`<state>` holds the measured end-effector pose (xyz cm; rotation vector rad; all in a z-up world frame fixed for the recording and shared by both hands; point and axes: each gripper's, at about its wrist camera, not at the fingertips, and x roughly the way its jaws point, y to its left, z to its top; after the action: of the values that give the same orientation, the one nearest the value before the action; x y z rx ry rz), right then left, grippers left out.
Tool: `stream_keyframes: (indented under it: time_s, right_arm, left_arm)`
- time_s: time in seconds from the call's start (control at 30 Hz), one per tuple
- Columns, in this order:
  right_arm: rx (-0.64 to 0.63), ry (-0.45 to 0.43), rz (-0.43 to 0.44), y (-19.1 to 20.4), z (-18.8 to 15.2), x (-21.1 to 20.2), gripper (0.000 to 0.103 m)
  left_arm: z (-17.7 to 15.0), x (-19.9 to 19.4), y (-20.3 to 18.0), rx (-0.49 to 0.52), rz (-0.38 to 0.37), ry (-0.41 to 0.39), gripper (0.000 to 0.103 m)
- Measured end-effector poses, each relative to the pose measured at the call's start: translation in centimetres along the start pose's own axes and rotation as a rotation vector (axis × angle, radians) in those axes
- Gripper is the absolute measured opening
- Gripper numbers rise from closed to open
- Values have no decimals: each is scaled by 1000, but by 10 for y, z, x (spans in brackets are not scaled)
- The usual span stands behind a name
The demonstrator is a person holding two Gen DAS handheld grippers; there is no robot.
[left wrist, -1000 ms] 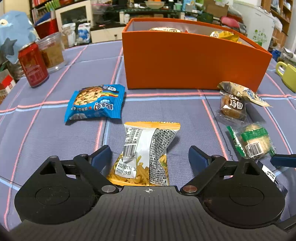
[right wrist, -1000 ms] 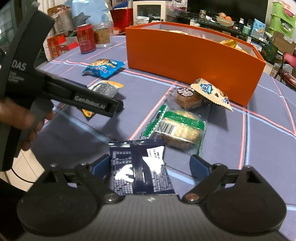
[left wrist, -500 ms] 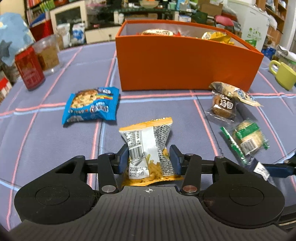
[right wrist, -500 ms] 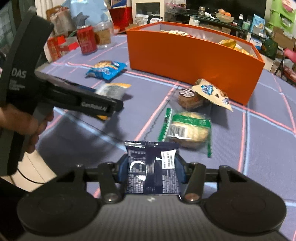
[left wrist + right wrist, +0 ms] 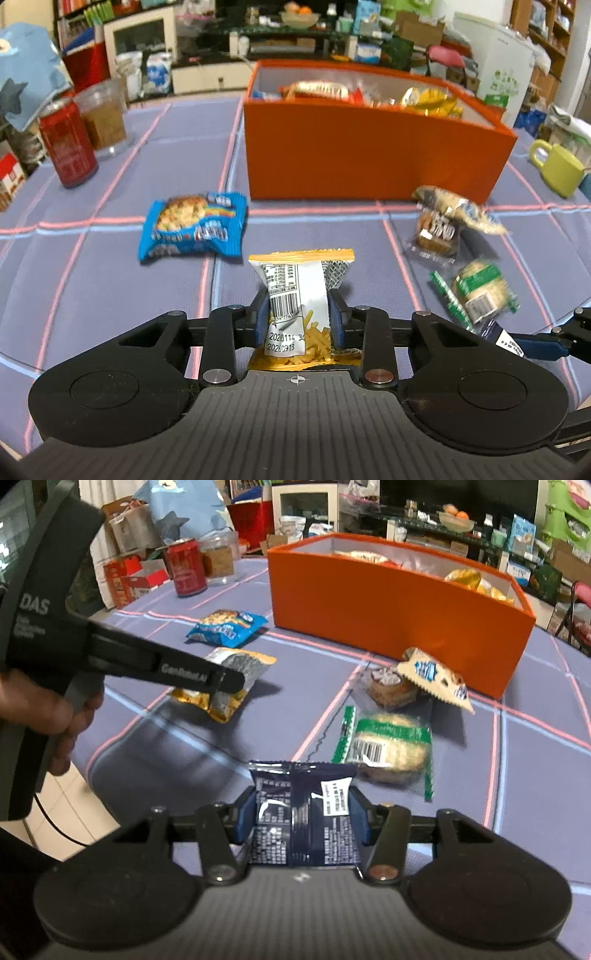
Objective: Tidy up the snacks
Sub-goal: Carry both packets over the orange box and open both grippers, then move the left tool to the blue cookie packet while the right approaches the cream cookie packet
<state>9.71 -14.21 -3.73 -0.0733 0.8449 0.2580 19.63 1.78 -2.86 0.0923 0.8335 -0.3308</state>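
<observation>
A yellow and silver chip packet (image 5: 299,280) hangs a little above the tablecloth. My left gripper (image 5: 297,317) is shut on it, jaws squeezed in on its pinched middle; the right wrist view shows that gripper (image 5: 225,681) holding the packet (image 5: 243,664) clear of the cloth. My right gripper (image 5: 301,812) is shut on a dark blue packet (image 5: 303,794), its pads pressing both sides. The orange box (image 5: 369,158) stands ahead, with several snacks inside. A blue cookie packet (image 5: 192,229), a clear-wrapped brown cake (image 5: 436,229) and a green-banded biscuit pack (image 5: 476,291) lie on the cloth.
A red can (image 5: 68,144) and a clear jar (image 5: 103,118) stand at the far left. A yellow-green mug (image 5: 557,170) sits right of the box. A beige cookie wrapper (image 5: 436,675) leans over the brown cake. The table's near edge drops to the floor (image 5: 48,812) at left.
Both grippers went from wide open to shut on their packets. The left one has risen with the chip packet, bringing the box's contents into sight.
</observation>
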Motion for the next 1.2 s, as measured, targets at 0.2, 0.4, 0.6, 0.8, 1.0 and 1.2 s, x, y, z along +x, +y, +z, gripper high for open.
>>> stream_keyframes:
  time_s: [0.2, 0.4, 0.6, 0.8, 1.0, 1.2]
  right_arm:
    - [-48, -97, -42, 9, 10, -24, 53]
    - [-51, -155, -74, 2, 24, -38, 53]
    - [60, -187, -90, -42, 62, -37, 53]
    - [71, -275, -141, -73, 131, -27, 53]
    - [83, -221, -183, -103, 211, 25, 62]
    - [126, -344, -176, -97, 142, -33, 97]
  left_arm:
    - [8, -23, -5, 3, -16, -67, 4]
    - [30, -40, -7, -8, -72, -132, 4]
    - [68, -40, -3, -30, -68, -192, 4]
    - [140, -12, -13, -32, -51, -249, 4]
    - [183, 32, -19, -37, -2, -232, 24]
    - [119, -20, 30, -69, -32, -332, 69]
